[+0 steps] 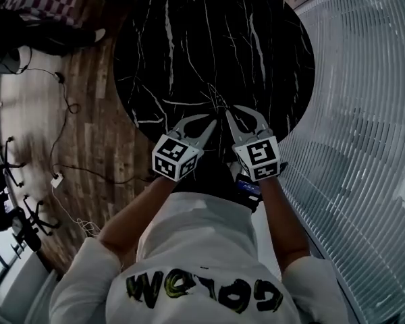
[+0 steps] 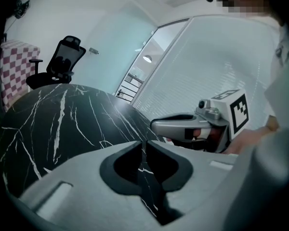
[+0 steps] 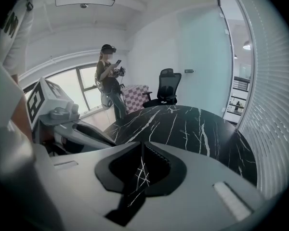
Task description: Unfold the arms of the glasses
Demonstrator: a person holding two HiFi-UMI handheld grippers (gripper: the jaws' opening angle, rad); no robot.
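A round black marble table [image 1: 189, 32] with white veins fills the upper middle of the head view. Both grippers hover side by side over its near edge. My left gripper [image 1: 213, 120] and right gripper [image 1: 228, 113] point their tips toward each other, almost touching. Through the left gripper's [image 2: 145, 146] jaws I see only a narrow slit and dark tabletop. The right gripper's [image 3: 141, 146] jaws are likewise slightly parted, with nothing pressed between them. Thin pale crossing lines [image 3: 141, 171] lie just beyond the tips. I cannot tell them from marble veins, and no glasses are clearly recognisable.
A ribbed glass wall with blinds [image 1: 364, 113] runs close along the right. Cables [image 1: 67, 174] trail over the wooden floor at left. A black office chair [image 3: 166, 88] and a checkered seat [image 3: 132, 94] stand beyond the table, where a person [image 3: 108, 76] stands.
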